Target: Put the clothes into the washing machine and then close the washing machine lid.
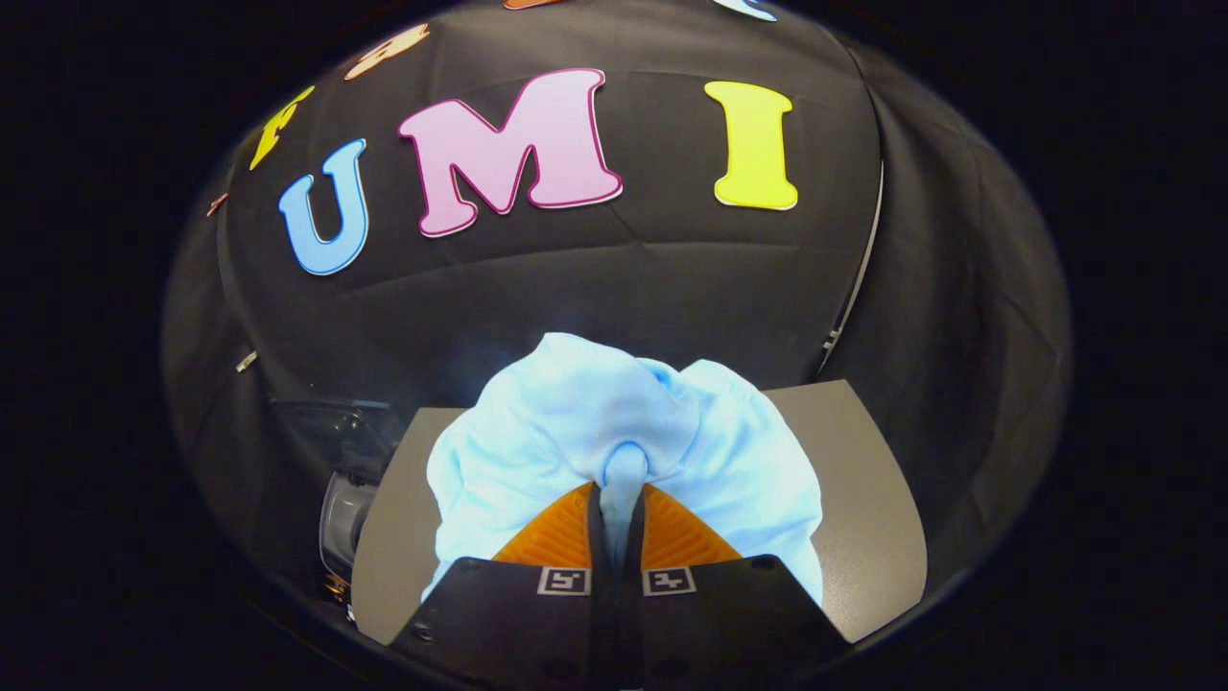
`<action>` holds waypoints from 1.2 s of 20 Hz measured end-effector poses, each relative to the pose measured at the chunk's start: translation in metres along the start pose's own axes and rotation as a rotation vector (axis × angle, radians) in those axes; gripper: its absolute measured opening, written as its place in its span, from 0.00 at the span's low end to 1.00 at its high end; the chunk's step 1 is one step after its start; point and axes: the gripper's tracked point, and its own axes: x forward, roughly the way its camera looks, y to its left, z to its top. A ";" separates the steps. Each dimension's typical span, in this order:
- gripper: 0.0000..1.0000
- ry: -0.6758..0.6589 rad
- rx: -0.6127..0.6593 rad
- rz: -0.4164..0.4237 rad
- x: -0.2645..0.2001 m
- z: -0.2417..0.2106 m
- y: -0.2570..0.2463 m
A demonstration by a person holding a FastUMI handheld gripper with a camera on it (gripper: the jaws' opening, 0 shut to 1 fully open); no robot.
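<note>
Ahead of me, from nine round to three o'clock, hangs the booth's black cloth wall (pixel 614 278), creased with soft folds. At six o'clock lies a grey tabletop (pixel 863 480). A thin pale strap (pixel 861 274) runs down the wall at two o'clock.

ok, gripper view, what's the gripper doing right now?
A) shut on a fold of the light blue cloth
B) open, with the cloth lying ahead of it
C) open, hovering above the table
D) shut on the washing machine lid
A: the gripper has both fingers pressed close together with a pinched fold of the light blue cloth squeezed between them, and the rest of the cloth bunches around the fingers above the grey table.
</note>
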 end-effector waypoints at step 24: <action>0.05 -0.451 -0.127 0.292 -0.178 0.122 0.209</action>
